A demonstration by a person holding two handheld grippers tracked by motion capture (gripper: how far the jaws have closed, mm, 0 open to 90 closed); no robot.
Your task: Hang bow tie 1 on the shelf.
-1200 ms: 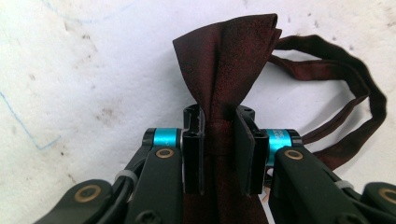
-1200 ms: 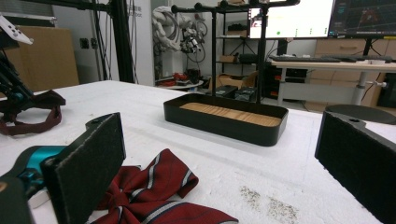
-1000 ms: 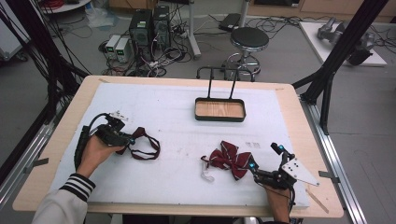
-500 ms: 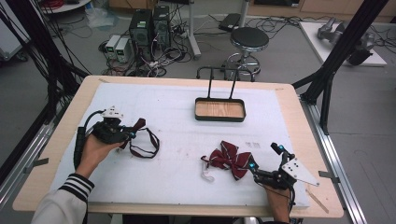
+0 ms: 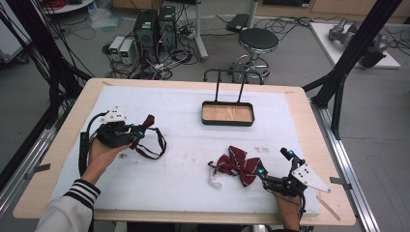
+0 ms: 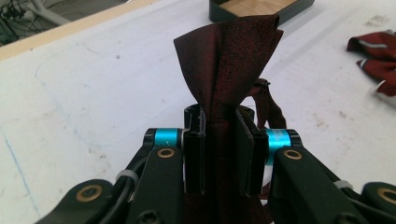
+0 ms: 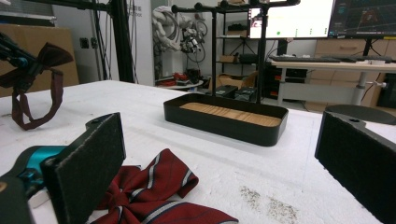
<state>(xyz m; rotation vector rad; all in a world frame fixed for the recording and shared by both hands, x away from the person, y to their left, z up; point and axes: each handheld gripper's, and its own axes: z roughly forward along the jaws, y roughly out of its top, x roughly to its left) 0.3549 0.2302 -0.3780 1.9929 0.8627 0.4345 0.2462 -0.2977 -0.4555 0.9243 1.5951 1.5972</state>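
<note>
My left gripper is shut on a plain dark red bow tie and holds it off the white mat at the left; its neck strap hangs down in a loop. In the left gripper view the pads pinch the tie's knot and one wing stands up above them. A striped red bow tie lies flat on the mat at the front right. My right gripper rests open just right of it, jaws wide apart. The striped tie lies below the left pad.
A black tray with a wooden floor and an upright black rack stands at the back middle of the mat; it is also seen as the tray ahead in the right gripper view. A stool and computers stand beyond the table.
My left gripper has lifted a little and shifted right with the plain tie, so the strap now hangs in a looser loop. The right gripper has stayed put.
</note>
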